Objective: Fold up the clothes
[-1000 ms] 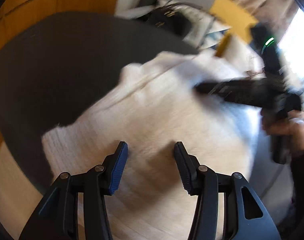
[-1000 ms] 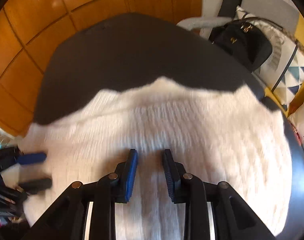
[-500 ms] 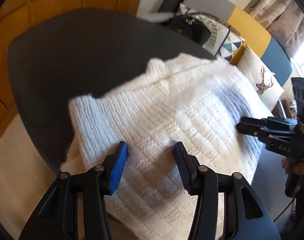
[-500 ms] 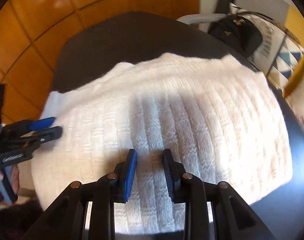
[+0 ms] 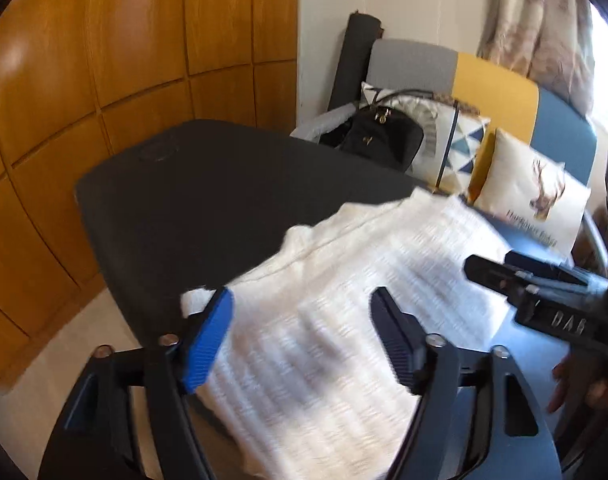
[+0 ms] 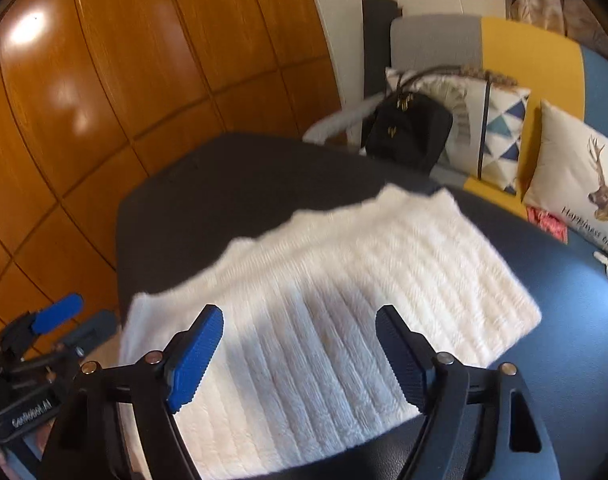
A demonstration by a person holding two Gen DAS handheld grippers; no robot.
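Observation:
A white ribbed knit sweater [image 5: 344, 320] lies folded flat on the dark table [image 5: 208, 200], and it also fills the middle of the right wrist view [image 6: 344, 300]. My left gripper [image 5: 300, 312] hovers above the sweater's near left part. Its jaws are opening wide and nothing is pinched between them. My right gripper [image 6: 300, 320] hangs over the near edge of the sweater, also opening, with only cloth lying below it. Each gripper shows in the other's view: the right gripper [image 5: 490, 262] by the sweater's right edge, the left gripper [image 6: 80, 318] off its left corner.
Behind the table stands a sofa [image 6: 536, 52] with a black handbag [image 5: 378, 140], a triangle-pattern cushion [image 6: 496, 120] and a deer cushion [image 6: 584, 184]. A rolled dark mat [image 5: 352, 60] leans on the wall. Wooden panels [image 5: 104, 60] close off the left side.
Both grippers have lifted and drawn back from the sweater, and their jaws have spread much wider. The sweater lies still, folded, and more of the room behind it shows.

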